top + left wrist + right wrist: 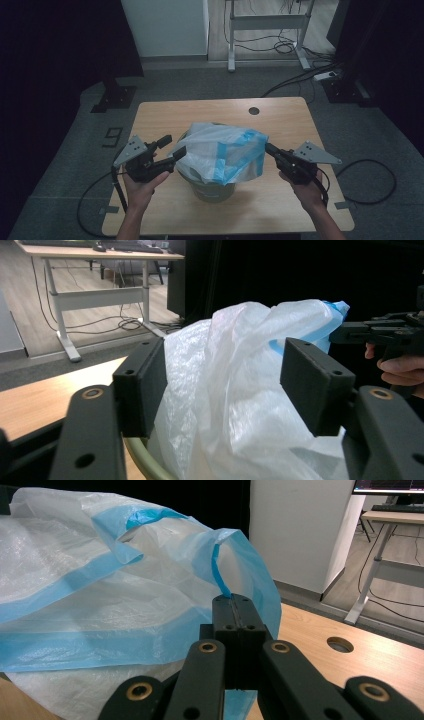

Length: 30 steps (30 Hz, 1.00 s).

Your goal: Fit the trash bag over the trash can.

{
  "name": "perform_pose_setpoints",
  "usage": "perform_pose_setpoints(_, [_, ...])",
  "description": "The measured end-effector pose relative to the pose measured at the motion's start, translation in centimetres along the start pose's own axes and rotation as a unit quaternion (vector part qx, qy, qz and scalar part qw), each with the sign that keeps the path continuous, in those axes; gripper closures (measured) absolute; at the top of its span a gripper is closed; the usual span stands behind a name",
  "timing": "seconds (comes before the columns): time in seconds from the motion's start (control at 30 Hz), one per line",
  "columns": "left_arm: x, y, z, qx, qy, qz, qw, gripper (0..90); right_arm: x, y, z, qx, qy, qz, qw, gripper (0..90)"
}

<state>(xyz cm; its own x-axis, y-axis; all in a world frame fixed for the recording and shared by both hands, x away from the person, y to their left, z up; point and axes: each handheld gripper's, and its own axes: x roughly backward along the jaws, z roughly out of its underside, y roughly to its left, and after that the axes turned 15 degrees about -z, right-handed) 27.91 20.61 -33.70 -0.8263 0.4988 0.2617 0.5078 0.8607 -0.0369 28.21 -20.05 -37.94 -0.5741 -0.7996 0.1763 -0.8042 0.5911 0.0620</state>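
Note:
A white plastic bag [220, 150] with a blue band lies bunched over the mouth of a small olive bin [215, 191] in the middle of the wooden table [280, 115]. My left gripper [175, 145] is open at the bag's left side. In the left gripper view, the bag [240, 340] bulges between the spread jaws of my left gripper [227, 385], above the bin's rim [142, 462]. My right gripper [268, 148] is shut on the bag's right edge. In the right gripper view, my right gripper [234, 600] pinches the blue band of the bag [100, 595].
A round cable hole [254, 110] sits near the table's far edge. Beyond the table stand a white cabinet [165, 25] and a white desk frame [267, 22], with cables on the floor. Dark curtains close off both sides.

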Motion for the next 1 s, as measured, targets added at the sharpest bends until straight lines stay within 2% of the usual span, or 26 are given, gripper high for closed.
perform_pose_setpoints(0.3, [-1.7,-0.5,-1.5,-0.038,0.026,0.007,0.9989,32.2,-0.4,0.2,-0.6,0.004,0.005,-0.007,1.0,89.5])
perform_pose_setpoints(0.4, [-1.9,-0.7,-1.6,-0.043,0.024,0.01,0.9987,39.5,-0.5,0.2,-0.7,0.004,0.006,-0.009,0.9999,89.5])
perform_pose_setpoints(0.5, [-2.2,-0.9,-1.6,-0.05,0.024,0.011,0.9984,56.5,-0.6,0.3,-0.8,0.004,0.006,-0.011,0.9999,89.5])
perform_pose_setpoints(0.6, [-2.4,-0.8,-1.5,-0.042,0.025,0.015,0.9987,69.4,-0.6,0.2,-0.9,0.003,0.007,-0.011,0.9999,89.5])
perform_pose_setpoints(0.63, [-2.4,-0.8,-1.5,-0.039,0.022,0.013,0.9989,75.2,-0.6,0.2,-0.9,0.003,0.007,-0.01,0.9999,89.5])
perform_pose_setpoints(0.73, [-2.3,-0.5,-1.3,-0.022,0.007,0.012,0.9997,85.5,-0.5,0.2,-0.8,0.002,0.008,-0.009,0.9999,89.5])
perform_pose_setpoints(0.87, [-2.0,0.4,-0.9,0.01,-0.018,0.006,0.9998,89.6,-0.4,0.0,-0.5,-0.002,0.01,-0.009,0.9999,89.5])
perform_pose_setpoints(1.0, [-1.7,1.3,-0.4,0.033,-0.026,-0.006,0.9991,89.8,-0.1,-0.3,0.1,-0.01,0.011,-0.008,0.9999,89.5])
